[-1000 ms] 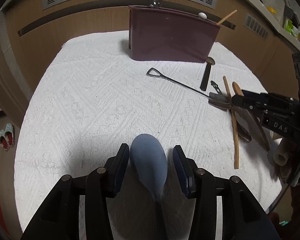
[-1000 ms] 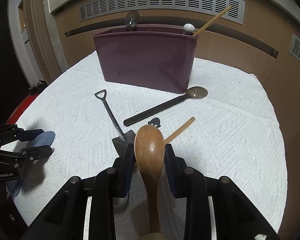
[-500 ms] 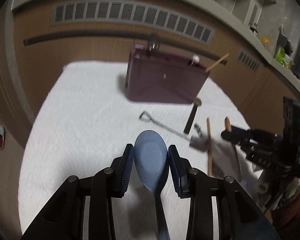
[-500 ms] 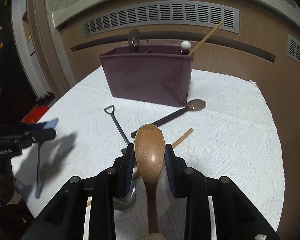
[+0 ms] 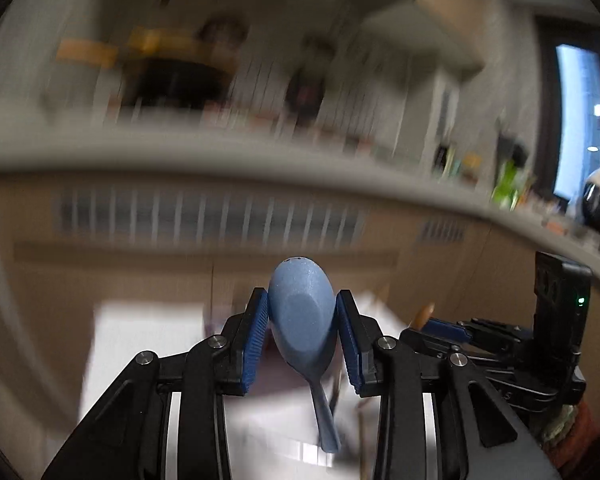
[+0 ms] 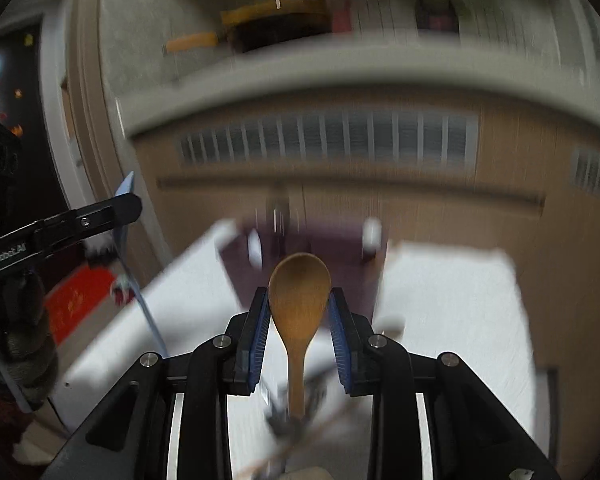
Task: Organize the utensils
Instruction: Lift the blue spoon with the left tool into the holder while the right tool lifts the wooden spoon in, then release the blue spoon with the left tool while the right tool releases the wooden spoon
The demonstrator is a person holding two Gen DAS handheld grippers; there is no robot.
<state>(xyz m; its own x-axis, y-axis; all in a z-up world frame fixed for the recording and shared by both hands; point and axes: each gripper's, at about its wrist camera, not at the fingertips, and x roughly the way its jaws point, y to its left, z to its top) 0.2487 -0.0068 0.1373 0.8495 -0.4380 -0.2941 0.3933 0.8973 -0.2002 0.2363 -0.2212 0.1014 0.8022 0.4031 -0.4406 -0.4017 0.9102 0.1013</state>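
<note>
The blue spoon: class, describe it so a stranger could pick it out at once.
Start at the white cloth-covered table. Above its near side two grippers are raised; the left gripper has its jaws clamped on the blue spoon, bowl forward. It is speckled blue plastic, unlike the wooden spoon in the right gripper.

The worktop [image 6: 452, 300] is covered with a white cloth [image 6: 440, 340] and looks very blurry. A dark purple box [image 6: 332, 244] stands on the cloth at the far side, toward 12 o'clock. Near the close edge, at 6 o'clock, some thin things [image 6: 288, 424] lie on the cloth, too smeared to tell what they are.
</note>
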